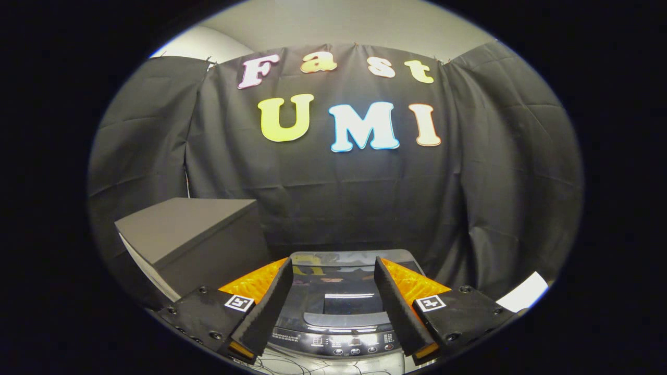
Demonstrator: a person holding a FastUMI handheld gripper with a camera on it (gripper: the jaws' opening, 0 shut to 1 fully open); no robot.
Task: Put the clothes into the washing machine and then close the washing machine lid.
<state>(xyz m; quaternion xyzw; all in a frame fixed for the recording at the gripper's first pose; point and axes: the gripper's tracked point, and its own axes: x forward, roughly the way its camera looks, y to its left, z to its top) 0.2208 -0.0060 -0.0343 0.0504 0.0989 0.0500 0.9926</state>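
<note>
We held the hand-held gripper [333, 307] level and pointed toward the booth's back wall, its two fingers spread wide with nothing between them. Through the gap, in the lower middle of the frame, we saw the washing machine [338, 317] just ahead and a little below the fingertips. Its glossy dark lid [336, 284] lay flat and shut, reflecting the lights above, and the control panel [341, 342] sat along the edge nearest us. A dark box [193, 234] stood to the left of the machine, in the lower left of the frame, with a pale edge under it. A white sheet or corner [523, 291] showed at the lower right, too cut off for us to say what it was. We saw no clothes from this angle.

We judged the task either just starting or already finished; with the lid down and no garment visible we could not tell which. If it was the start, the lid had to come up first. To do that well, we would lower the open fingers to the lid's front lip near the panel, hook or pinch it squarely, and swing it back in an arc that follows the hinge. The glossy surface looked slippery, so a grip on the raised handle ridge seemed safer than pressing on the flat glass.
</note>
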